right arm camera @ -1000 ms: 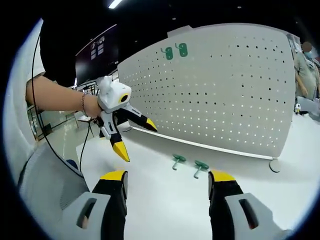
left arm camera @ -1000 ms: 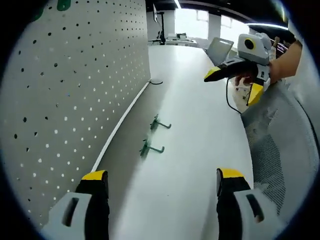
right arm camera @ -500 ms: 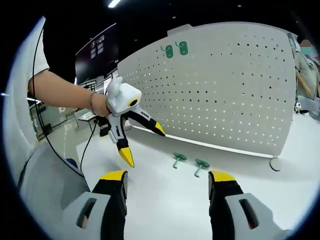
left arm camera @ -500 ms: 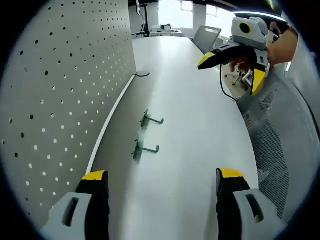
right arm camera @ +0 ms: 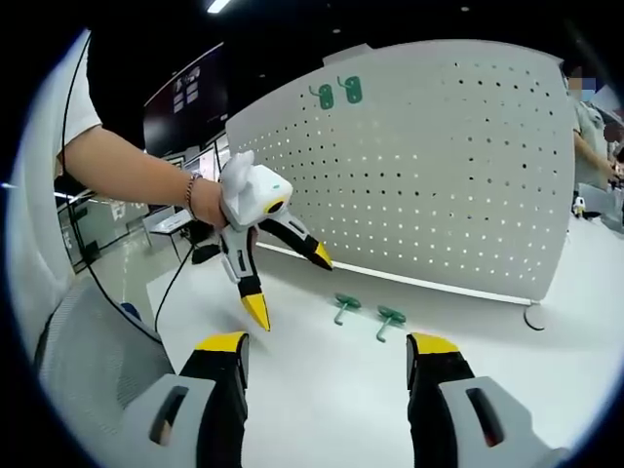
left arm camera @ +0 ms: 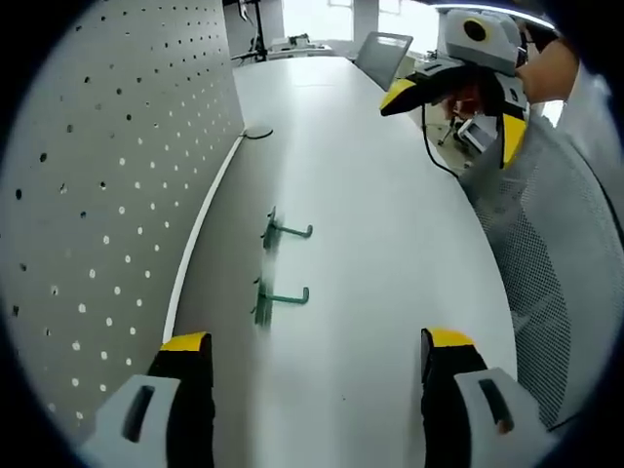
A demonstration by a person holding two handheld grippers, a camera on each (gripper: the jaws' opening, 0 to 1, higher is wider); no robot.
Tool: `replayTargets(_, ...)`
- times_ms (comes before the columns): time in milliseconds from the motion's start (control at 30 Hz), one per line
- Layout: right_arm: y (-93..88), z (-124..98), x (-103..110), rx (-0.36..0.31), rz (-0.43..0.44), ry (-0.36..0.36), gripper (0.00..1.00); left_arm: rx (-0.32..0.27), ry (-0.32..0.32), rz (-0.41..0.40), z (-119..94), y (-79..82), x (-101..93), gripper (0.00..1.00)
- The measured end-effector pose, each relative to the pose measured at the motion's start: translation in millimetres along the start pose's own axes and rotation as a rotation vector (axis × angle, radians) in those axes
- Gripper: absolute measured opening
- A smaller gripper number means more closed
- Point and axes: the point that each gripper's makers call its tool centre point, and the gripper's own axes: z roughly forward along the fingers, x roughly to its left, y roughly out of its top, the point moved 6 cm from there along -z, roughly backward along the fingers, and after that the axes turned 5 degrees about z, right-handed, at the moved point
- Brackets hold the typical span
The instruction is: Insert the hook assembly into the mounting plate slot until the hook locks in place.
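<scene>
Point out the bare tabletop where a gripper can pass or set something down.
Free: white tabletop between the two green metal hooks and the table's chair-side edge. Crowded: the strip along the white perforated pegboard, where both hooks lie.

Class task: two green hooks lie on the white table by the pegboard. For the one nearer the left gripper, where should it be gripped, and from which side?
Grip the nearer green hook by its thin shank, coming from above; the shank lies flat, pointing away from the pegboard.
</scene>
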Motion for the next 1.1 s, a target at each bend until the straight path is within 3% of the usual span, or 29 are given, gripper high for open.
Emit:
replayTargets(433,0.6,-1,-2,0.001,-0.005,-0.009,0.62,0.037,-0.018,0.029,13,-0.7,10.9,0.90)
replayTargets(1100,1.5,-3,-4,-0.005,0.002,-0.017,0.60,0.078,-0.052,0.070,36,1.8,6.9,0.89)
